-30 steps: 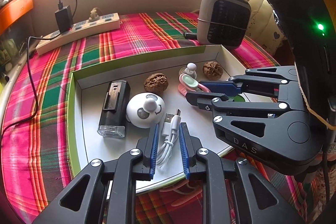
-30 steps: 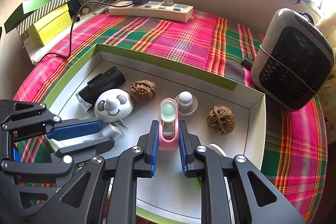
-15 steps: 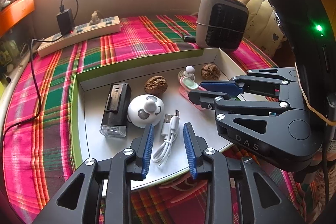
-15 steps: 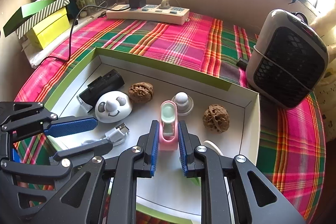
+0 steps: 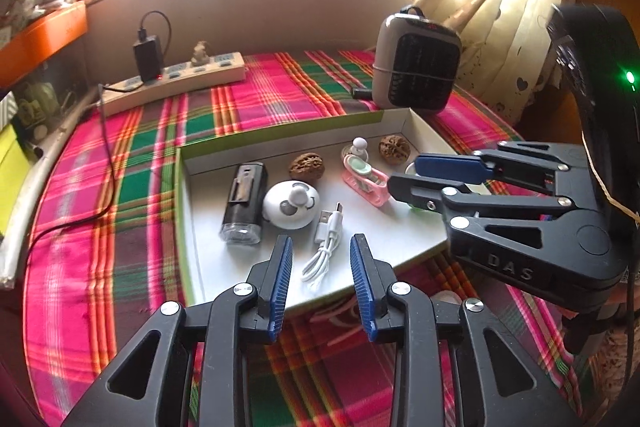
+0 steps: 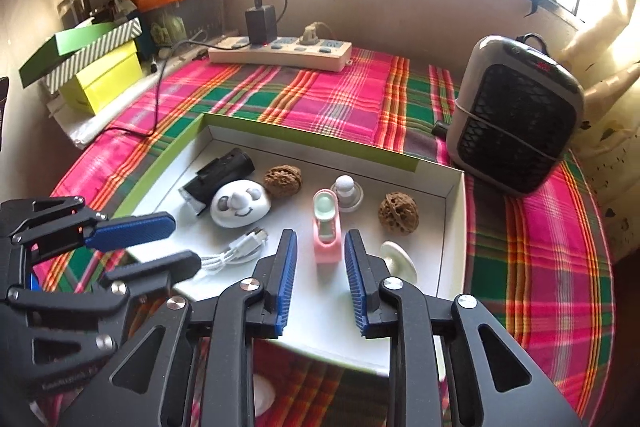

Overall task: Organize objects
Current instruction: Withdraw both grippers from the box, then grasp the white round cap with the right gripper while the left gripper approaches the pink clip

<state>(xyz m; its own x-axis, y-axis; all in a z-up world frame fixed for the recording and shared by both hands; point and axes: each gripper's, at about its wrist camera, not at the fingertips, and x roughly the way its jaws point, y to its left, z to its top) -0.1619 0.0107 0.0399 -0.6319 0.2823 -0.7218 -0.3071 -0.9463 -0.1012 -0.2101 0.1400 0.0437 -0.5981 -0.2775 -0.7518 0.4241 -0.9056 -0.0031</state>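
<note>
Your left gripper (image 5: pixel 322 281) was open and empty, the cable (image 5: pixel 324 247) lengthwise just beyond; your right gripper (image 6: pixel 320 281) was opening, the clip (image 6: pixel 327 227) free ahead.

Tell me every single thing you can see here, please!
box tray: one, white inside, green rim, on the cloth
walnuts: two, brown, in the tray
panda toy: one, white, in the tray
black device: one, tray's far left
USB cable: one, white, tray's near side
pink clip: one, pink with mint top, tray middle
white knob: one, behind the clip
white disc: one, tray's near right
heater: one, grey-black, right
power strip: one, cream, by the wall
plaid cloth: one, pink-green
boxes: stacked, green and yellow, left
left gripper: open, empty
right gripper: opening, empty
</note>
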